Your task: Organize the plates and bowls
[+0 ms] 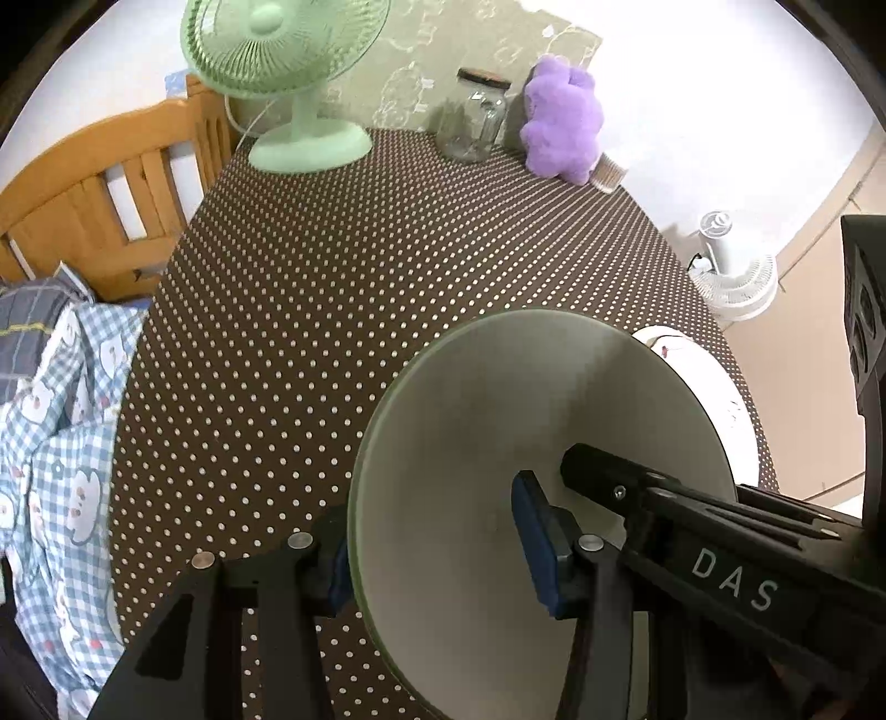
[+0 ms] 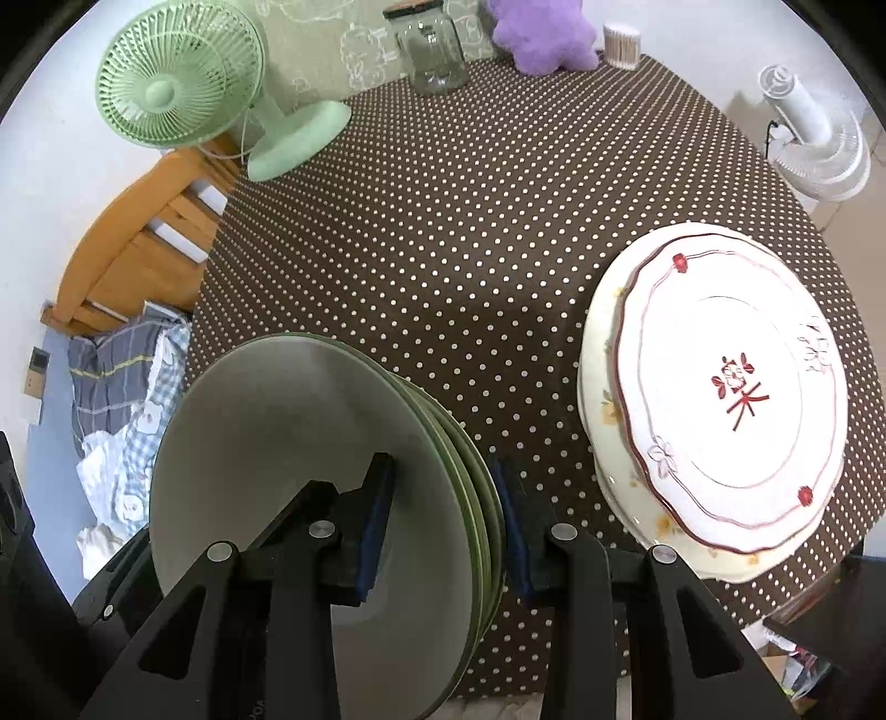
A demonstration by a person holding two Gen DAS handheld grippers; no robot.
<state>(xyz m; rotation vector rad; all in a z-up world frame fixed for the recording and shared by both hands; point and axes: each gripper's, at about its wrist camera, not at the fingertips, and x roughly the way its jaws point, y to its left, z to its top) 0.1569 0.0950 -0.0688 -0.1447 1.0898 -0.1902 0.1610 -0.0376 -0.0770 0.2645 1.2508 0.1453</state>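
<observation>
A stack of pale green bowls (image 2: 288, 443) sits at the near edge of the polka-dot table (image 2: 443, 232); it also shows in the left wrist view (image 1: 498, 421). My right gripper (image 2: 443, 526) straddles the stack's right rim, one finger inside the top bowl, one outside, jaws apart. My left gripper (image 1: 437, 543) straddles the left rim, jaws apart, with the right gripper's finger visible inside the bowl. Two stacked white plates with red trim (image 2: 731, 387) lie to the right; their edge shows in the left wrist view (image 1: 714, 387).
A green fan (image 2: 183, 88), a glass jar (image 2: 432, 50), a purple plush toy (image 2: 542, 33) and a toothpick holder (image 2: 620, 44) stand along the far edge. A wooden chair (image 1: 99, 183) and bedding (image 1: 50, 421) lie left. A white fan (image 2: 814, 144) is on the floor right.
</observation>
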